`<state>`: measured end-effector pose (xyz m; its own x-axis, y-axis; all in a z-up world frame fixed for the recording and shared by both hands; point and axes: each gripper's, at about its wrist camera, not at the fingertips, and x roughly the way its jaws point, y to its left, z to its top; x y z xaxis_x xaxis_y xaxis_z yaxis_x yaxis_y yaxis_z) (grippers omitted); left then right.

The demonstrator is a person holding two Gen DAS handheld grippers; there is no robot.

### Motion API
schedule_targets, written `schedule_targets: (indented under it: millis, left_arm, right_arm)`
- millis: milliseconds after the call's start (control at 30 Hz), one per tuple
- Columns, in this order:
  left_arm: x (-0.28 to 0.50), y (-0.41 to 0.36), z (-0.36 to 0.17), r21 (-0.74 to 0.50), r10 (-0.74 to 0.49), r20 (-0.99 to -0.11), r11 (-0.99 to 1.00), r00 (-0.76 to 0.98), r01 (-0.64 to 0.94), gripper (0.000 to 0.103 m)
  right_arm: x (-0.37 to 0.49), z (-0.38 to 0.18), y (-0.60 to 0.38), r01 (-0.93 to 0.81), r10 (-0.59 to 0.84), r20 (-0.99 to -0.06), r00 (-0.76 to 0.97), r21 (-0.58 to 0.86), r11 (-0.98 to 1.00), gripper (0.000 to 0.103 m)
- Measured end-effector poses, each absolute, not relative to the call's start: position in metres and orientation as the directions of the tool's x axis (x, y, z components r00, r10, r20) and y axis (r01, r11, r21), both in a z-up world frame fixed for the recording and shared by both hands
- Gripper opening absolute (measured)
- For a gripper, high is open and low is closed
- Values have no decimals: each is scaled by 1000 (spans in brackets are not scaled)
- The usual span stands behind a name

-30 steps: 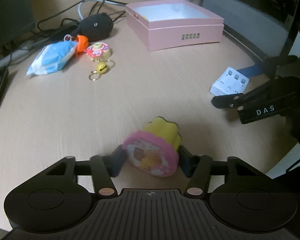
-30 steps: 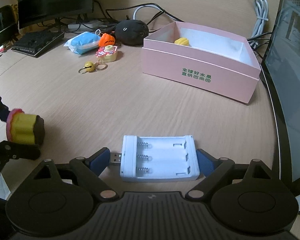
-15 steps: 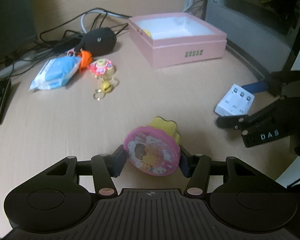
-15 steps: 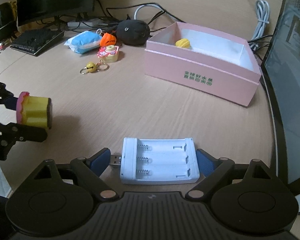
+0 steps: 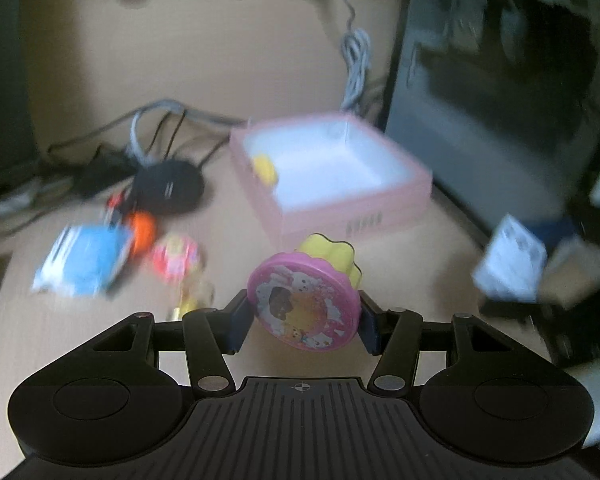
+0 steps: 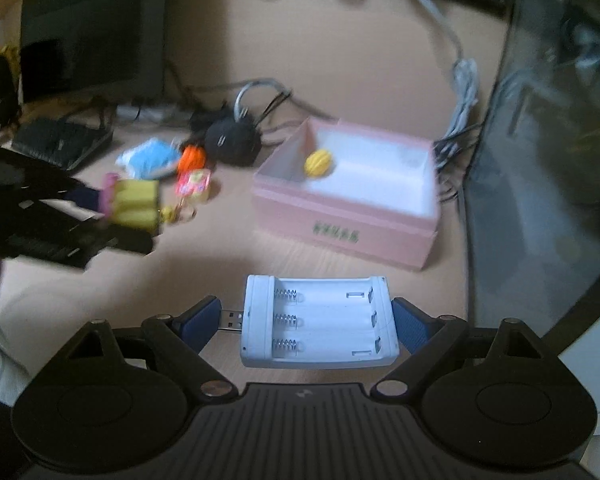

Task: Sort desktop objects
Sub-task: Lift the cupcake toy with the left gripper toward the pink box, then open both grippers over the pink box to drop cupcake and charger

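Your left hand-held gripper [image 5: 304,316] pinches a toy cup with a round pink lid [image 5: 305,305] by its two sides, and the picture on the lid faces the camera. The toy is clear of the table [image 5: 236,80]. It looks like light, hard plastic with a smooth round wall, so I think it can turn or slip between the pads; keep the pads across the widest part of the body, not on the lid edge.

Your right hand-held gripper [image 6: 314,322] is closed wide on a white battery charger [image 6: 319,320], which lies flat between the pads with its three empty slots up. One pad presses the right end and the other presses the small USB plug [image 6: 231,319] on the left end. The charger is stiff and light, but the plug is thin, so this hold can pivot. It would be safer on the body.

Beyond both grippers stands the open pink box [image 6: 348,216], with one yellow toy [image 6: 318,163] already inside. Left of the box, a blue packet [image 5: 82,261], an orange thing [image 5: 142,231] and a small pink toy [image 5: 176,255] lie on the table, near a black pouch [image 5: 168,192].
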<state>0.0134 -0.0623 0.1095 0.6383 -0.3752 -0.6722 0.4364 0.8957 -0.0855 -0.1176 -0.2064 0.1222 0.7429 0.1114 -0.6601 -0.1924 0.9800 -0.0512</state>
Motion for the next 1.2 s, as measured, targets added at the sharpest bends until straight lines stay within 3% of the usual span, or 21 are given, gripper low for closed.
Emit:
schedule_targets:
  millis: [233,367,500,733,967,1200]
  left_arm:
    - [104,-105,134,-49,-399,-574,888,715,457,60]
    - [145,-114,141,-102,-394,-574,904,718,415,82]
    - [141,-96,140,-89,-341,-578,930,741,358,94]
    - [107,-38,109,-80,-160,-683,986,713,144,95]
    - [67,-1,83,-72,-57,-764,997,642,2,96]
    - [50,17,70,-59,-25,-799,998,601,-37,98]
  right_arm:
    - [-112,137,-211,-127,79,-603,794,-37,991,91]
    - [-95,136,-216,-83,51,-594,803,-27,996,91]
    - [-76,137,-218,-87,64,-567,822,-14,996,91]
    - [-22,137,-213,-64,46,-509,860,-18,998,91]
    - [54,132,-214,42,-56,-466,883,-40,998,91]
    - [71,117,-211,26,-28,-517,856,-11,1000,96]
